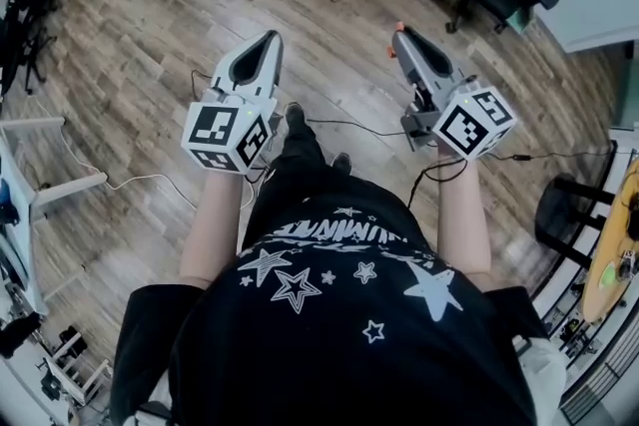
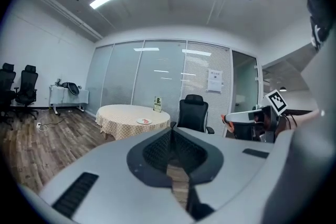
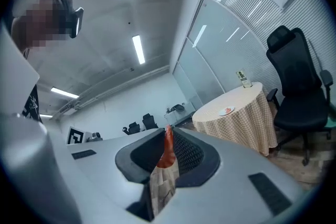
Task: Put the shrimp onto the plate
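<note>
Gripping orange-red shrimp [image 3: 167,146], right tongs [image 3: 168,131] clamped; left tongs [image 2: 171,132] pressed together, empty; white plate [image 3: 227,110] on checked-cloth round counter [image 3: 239,126], right of frame.

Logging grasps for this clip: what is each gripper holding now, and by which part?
The right gripper pinches the orange shrimp between its jaws near their tips; which part of the shrimp cannot be told. The left gripper holds nothing, jaws together.

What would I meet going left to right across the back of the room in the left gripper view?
Two black chairs, white side table, round table with checked cloth, black office chair, right gripper.
</note>
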{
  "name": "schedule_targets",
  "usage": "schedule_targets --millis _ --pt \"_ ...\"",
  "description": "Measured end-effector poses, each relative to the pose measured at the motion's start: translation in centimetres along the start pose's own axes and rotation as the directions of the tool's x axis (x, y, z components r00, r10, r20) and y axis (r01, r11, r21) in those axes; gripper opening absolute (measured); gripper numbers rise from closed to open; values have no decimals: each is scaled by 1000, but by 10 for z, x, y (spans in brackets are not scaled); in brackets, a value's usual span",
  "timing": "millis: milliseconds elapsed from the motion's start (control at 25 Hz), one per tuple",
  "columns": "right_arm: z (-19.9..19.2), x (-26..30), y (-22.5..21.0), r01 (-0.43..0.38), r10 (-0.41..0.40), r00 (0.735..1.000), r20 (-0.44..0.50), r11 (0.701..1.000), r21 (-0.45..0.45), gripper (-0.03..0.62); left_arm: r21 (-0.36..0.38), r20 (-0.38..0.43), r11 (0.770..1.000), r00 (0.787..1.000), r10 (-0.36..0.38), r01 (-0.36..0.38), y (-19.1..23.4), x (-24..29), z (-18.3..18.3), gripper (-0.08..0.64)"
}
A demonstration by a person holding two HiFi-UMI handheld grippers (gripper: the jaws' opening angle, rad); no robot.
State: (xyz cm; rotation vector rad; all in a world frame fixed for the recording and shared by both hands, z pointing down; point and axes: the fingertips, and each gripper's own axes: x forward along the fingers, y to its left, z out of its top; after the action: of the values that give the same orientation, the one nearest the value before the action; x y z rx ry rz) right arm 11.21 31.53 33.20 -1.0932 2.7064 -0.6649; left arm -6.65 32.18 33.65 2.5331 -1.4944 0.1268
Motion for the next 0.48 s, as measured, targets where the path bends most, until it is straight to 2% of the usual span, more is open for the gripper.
schedule_targets --millis 240,480 --pt "-1 -13 2 27 -27 1000 0 998 -61 61 13 17 1000 1000 -24 24 -15 3 7 8" --pt "11 -28 12 13 -8 999 36 989 -144 61 22 26 999 999 -25 25 -32 -1 10 8"
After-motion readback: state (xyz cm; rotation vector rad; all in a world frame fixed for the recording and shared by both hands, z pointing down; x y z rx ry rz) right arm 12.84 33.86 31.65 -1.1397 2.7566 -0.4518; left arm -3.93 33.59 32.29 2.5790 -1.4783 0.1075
